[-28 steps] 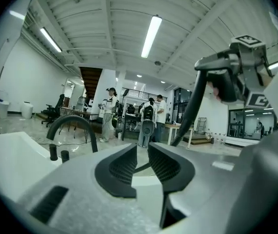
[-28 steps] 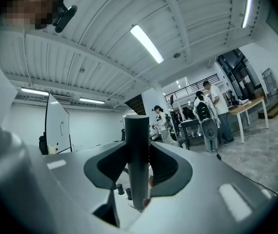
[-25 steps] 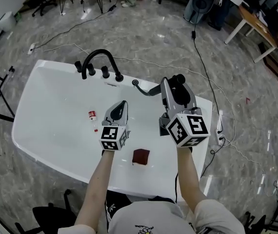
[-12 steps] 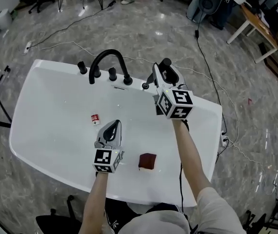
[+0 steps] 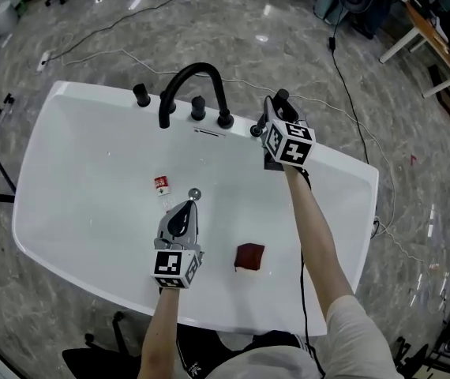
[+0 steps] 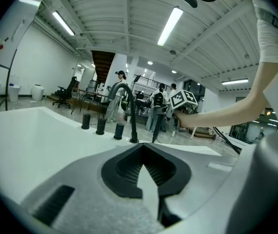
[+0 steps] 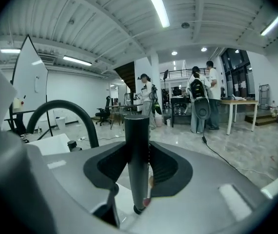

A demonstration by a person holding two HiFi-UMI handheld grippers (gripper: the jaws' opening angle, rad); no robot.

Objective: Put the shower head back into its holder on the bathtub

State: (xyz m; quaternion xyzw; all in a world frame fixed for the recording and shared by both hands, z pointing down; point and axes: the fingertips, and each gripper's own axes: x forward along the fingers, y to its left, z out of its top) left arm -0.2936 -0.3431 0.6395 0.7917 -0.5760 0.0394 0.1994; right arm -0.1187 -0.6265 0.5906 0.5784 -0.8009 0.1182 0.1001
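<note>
A white bathtub is seen from above, its black arched faucet mounted at the 12 o'clock rim with black knobs beside it. At the 1 o'clock corner of the rim, the black shower head is held upright in the right gripper, whose jaws are clamped on its handle from both sides. A small black holder is seen on the rim just beside the gripper, toward 9 o'clock of it; whether the handle's lower end is seated cannot be told. The tub's outer edge lies close behind that hand at 3 o'clock.

The left gripper is held low over the middle of the basin, its jaws pressed together with nothing between them, the tip just beside the round drain. A small red-labelled item lies at its 10 o'clock, and a dark red block at its 4 o'clock, near the 6 o'clock rim. Wide white basin floor stretches from the left gripper to the 9 o'clock edge. Cables are strewn over the marble floor beyond the 12 and 3 o'clock rims.
</note>
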